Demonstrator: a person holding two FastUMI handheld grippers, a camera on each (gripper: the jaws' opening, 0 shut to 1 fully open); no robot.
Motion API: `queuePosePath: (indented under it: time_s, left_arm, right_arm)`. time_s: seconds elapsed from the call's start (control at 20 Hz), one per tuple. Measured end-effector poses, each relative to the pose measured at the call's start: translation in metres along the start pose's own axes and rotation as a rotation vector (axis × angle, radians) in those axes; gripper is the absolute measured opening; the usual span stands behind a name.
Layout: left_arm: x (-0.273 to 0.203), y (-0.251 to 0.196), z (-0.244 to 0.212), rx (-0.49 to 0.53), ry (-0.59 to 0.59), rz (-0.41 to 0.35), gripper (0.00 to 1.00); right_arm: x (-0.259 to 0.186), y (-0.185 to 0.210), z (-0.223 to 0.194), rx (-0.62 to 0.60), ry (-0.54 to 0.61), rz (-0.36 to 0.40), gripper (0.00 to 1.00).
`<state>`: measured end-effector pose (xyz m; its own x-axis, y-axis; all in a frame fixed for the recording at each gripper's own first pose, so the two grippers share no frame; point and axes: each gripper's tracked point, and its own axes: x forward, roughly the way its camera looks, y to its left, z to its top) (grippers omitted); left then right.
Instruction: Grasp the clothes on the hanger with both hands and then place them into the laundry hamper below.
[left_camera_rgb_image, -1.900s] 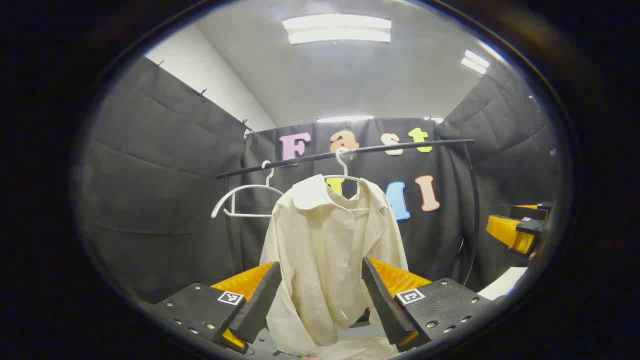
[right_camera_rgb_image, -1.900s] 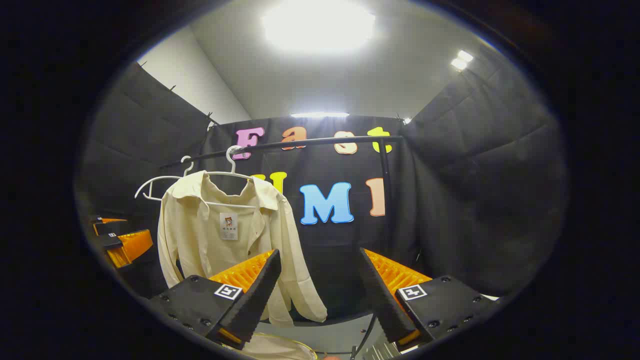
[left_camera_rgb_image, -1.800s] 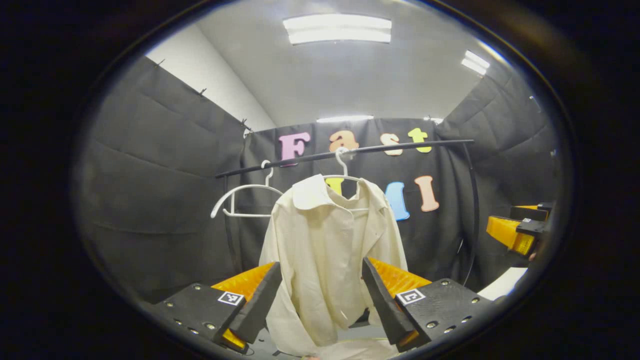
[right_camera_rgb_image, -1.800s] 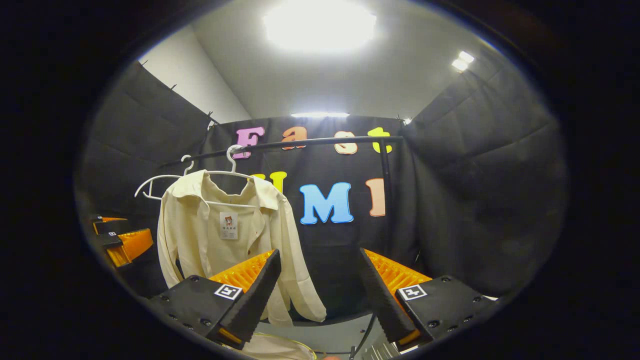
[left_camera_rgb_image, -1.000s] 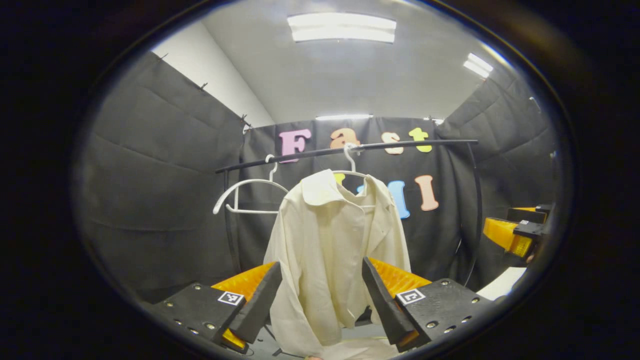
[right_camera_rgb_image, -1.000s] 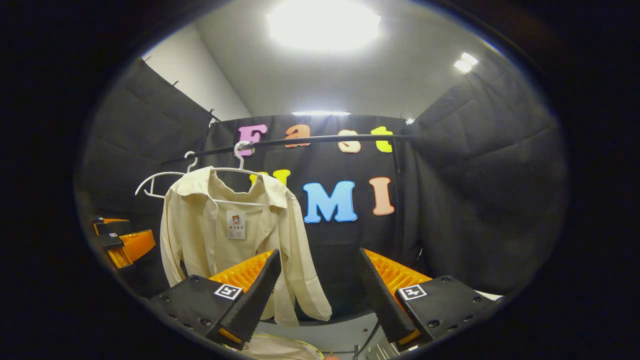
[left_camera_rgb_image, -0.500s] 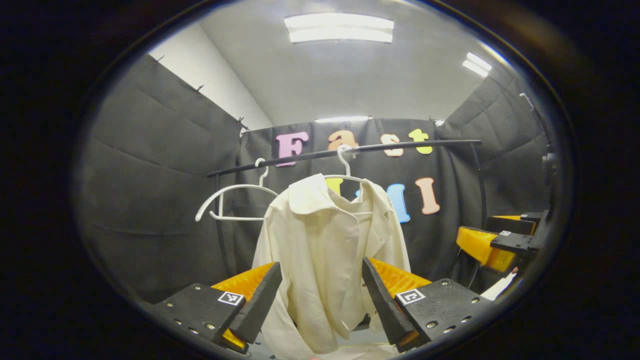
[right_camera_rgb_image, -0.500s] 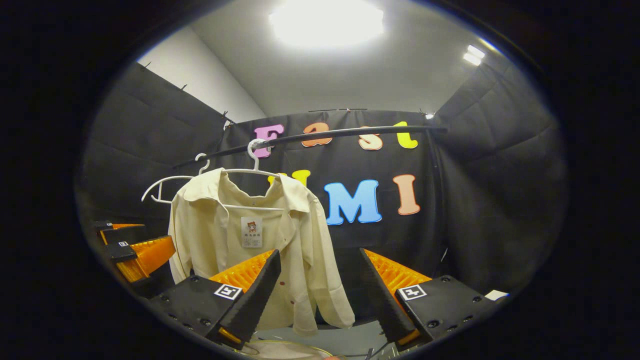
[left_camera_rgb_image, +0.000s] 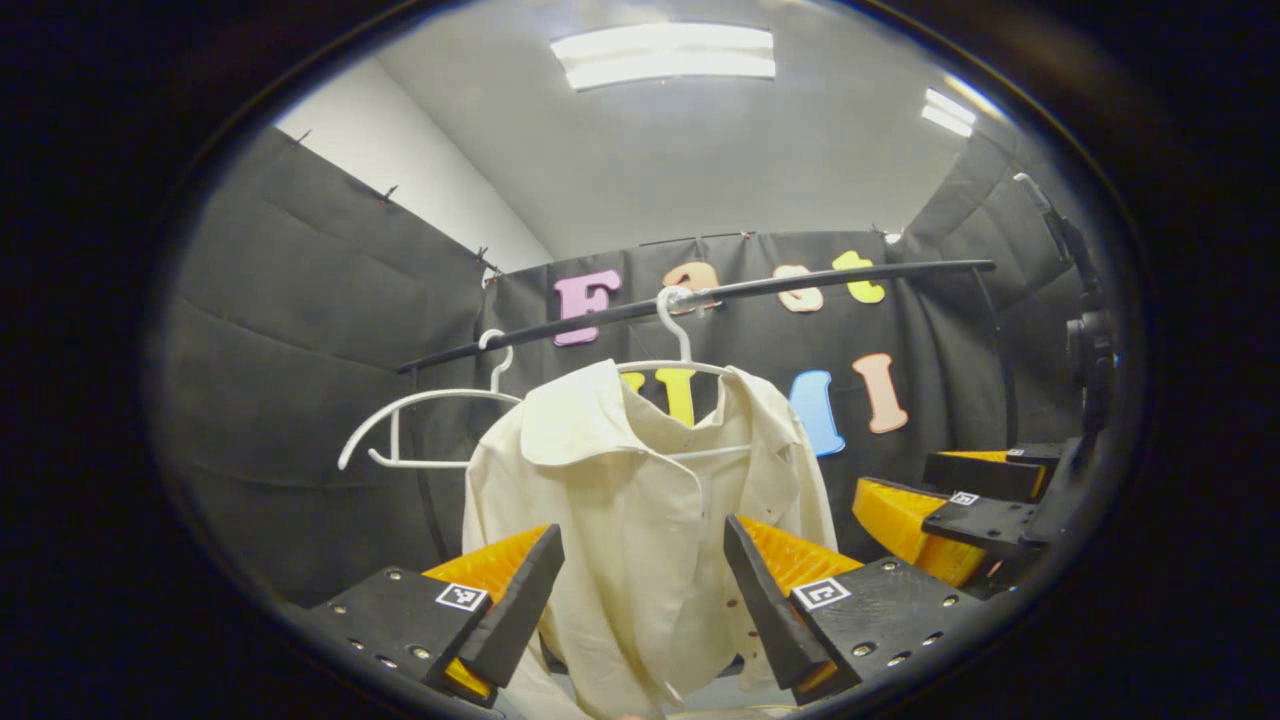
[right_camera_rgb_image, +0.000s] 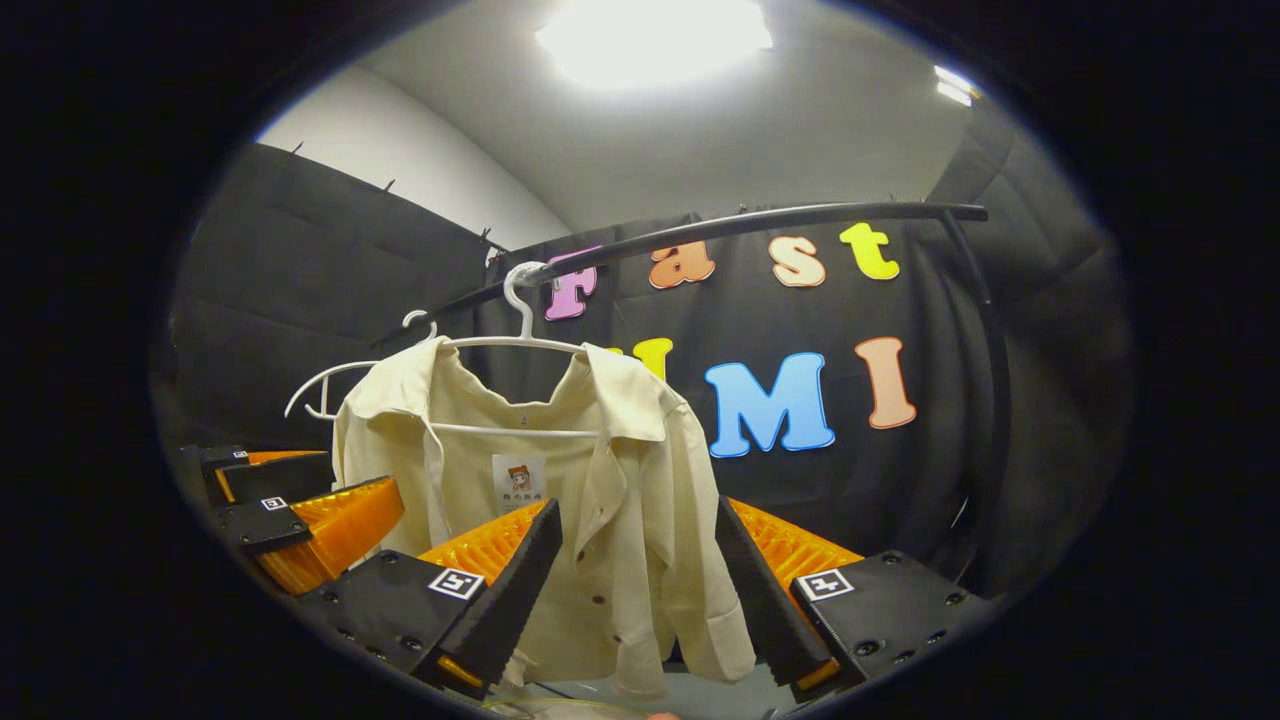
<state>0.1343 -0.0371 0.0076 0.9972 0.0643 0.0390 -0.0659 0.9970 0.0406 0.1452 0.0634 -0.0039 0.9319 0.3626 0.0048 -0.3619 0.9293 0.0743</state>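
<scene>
Both views now sit closer to the cream shirt (left_camera_rgb_image: 640, 500) than half a second ago: it looms larger between each gripper's fingers, and the black rail (right_camera_rgb_image: 760, 222) arcs higher and wider in the right gripper view. The shirt hangs on a white hanger (right_camera_rgb_image: 520, 335) hooked over that rail, with an empty white hanger (left_camera_rgb_image: 420, 430) beside it. The left gripper (left_camera_rgb_image: 640, 590) has its jaws released, spread either side of the shirt's front without touching. The right gripper (right_camera_rgb_image: 635, 580) is likewise spread and empty. Black cloth walls the booth under a white ceiling with lit panels (left_camera_rgb_image: 665, 55).
</scene>
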Motion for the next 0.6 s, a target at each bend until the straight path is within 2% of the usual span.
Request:
queuePosePath:
  time_s: [0.4, 0.6]
  left_arm:
    - [0.052, -0.008, -0.009, 0.045, 0.007, 0.086, 0.94]
    - [0.07, -0.002, -0.02, 0.059, 0.029, 0.139, 0.94]
  right_arm:
    - [0.071, 0.008, -0.007, 0.038, -0.017, 0.112, 0.97]
    - [0.102, 0.011, -0.017, 0.067, -0.001, 0.143, 0.98]
